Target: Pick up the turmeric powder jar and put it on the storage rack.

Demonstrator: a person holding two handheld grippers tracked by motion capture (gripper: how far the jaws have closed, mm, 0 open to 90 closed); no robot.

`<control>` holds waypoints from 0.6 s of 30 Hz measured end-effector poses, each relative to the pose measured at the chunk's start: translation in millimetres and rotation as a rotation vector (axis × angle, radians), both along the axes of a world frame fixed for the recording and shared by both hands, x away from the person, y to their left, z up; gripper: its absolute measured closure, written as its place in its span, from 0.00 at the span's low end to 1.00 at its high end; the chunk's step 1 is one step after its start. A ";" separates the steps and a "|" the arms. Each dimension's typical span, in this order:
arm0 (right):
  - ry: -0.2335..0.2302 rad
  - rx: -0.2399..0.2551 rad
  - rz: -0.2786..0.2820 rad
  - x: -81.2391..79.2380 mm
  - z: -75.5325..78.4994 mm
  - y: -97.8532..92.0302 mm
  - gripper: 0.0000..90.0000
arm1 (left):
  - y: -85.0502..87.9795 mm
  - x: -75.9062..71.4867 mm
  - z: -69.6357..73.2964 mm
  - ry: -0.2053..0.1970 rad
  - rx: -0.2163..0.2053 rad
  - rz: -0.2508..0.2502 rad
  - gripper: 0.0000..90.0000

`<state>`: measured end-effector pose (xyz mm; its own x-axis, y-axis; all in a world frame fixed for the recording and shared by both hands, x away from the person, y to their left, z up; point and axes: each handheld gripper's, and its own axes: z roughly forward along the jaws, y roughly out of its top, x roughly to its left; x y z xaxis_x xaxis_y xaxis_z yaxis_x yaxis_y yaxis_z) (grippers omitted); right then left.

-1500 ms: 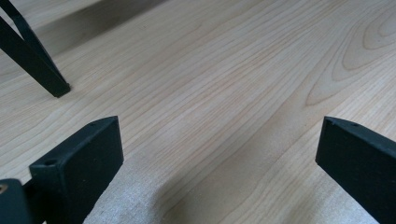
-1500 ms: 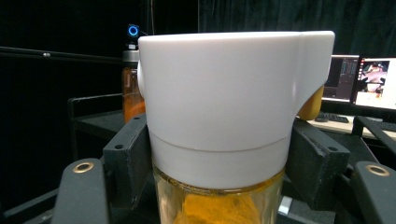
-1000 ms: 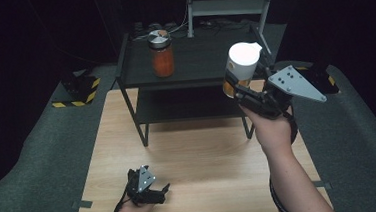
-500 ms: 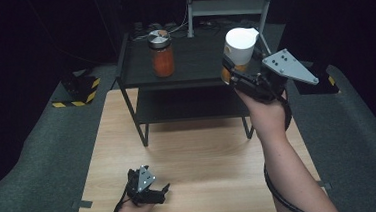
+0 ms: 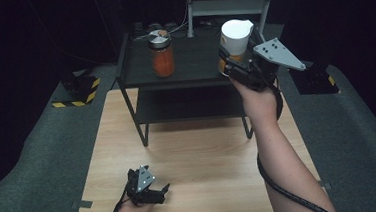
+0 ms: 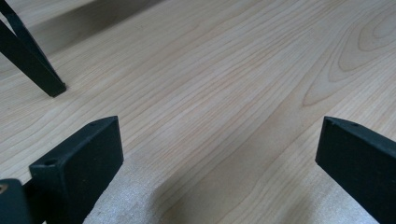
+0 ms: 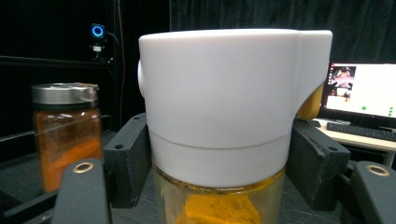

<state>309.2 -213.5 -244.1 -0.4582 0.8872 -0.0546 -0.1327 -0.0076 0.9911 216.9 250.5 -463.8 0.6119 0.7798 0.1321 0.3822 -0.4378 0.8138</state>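
Two grippers appear in the high view. The right gripper (image 5: 229, 63) is held up over the right end of the black shelf (image 5: 193, 65), its jaws clamped on a jar with a white lid (image 5: 236, 36); the jar's glass body is mostly hidden behind the gripper and its grey plate, so whether it rests on the shelf cannot be told. A second jar (image 5: 162, 53) with a metal lid and orange contents stands well apart on the shelf's left part. The left gripper (image 5: 152, 191) rests low on the wooden table (image 5: 204, 155), near its front edge, with nothing between its jaws.

From the left gripper view, the left gripper (image 6: 219, 158) has its jaws spread wide over bare table, both cut off by the frame. A black shelf leg (image 6: 35, 65) stands at upper left.

Seen in the right gripper view, the right gripper (image 7: 219, 158) presses both jaws against the jar just under the white lid (image 7: 224, 102). Its yellow-orange contents are cut off at the bottom edge. The second jar (image 7: 65, 135) stands to the left, farther off.
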 end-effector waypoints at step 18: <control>0.031 -0.015 -0.011 23.3 2.8 10.9 0.33 | 1.3 1.0 0.0 0.004 -0.007 -0.002 0.01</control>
